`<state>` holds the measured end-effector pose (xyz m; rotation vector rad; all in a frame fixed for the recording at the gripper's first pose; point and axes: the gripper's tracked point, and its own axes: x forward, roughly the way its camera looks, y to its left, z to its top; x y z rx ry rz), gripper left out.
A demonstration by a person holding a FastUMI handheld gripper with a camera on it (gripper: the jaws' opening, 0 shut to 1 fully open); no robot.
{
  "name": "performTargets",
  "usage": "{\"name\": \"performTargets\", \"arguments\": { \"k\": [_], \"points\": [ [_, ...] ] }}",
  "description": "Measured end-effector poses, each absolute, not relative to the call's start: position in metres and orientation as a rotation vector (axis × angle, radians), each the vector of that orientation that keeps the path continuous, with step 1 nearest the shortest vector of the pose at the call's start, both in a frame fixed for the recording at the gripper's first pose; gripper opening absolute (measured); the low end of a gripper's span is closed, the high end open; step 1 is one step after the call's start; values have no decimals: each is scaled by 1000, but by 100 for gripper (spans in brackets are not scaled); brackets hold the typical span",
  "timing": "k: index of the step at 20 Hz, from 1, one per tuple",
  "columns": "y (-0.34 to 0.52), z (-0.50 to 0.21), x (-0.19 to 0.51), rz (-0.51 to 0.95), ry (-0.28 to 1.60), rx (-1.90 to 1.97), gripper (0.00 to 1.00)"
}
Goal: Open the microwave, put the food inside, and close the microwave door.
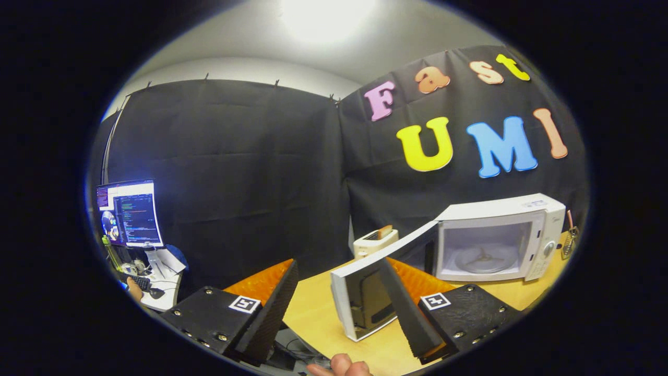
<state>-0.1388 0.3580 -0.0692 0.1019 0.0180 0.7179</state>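
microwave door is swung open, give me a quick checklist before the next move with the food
1. Microwave door open: ok, it stands swung wide toward the fingers.
2. Cavity free: ok, just the turntable lies inside.
3. Hand-held gripper ready to grasp: ok, fingers spread apart with nothing between them.
4. Food located: cannot tell; something sticks out of the toaster beside the microwave, too small to identify.
5. Door clear of the fingers: not ok, its edge sits right by one finger.
6. Wooden table space ahead of the door: ok, bare.
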Motion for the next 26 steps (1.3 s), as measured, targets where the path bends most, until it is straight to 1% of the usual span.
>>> {"name": "performTargets", "arguments": {
  "k": [6, 9, 12, 15, 17, 20, 26],
  "points": [
    [235, -54, -100, 435, -78, 92, 96],
    [167, -68, -87, 288, -83, 78, 96],
    [112, -89, -84, 174, -45, 100, 96],
    [64, -107, -83, 62, -47, 96, 96],
    [48, -117, -86, 26, -51, 107, 96],
    [36, -140, -88, 12, -21, 138, 96],
    [35, -204, -90, 14, 116, 159, 93]
  ]
}}
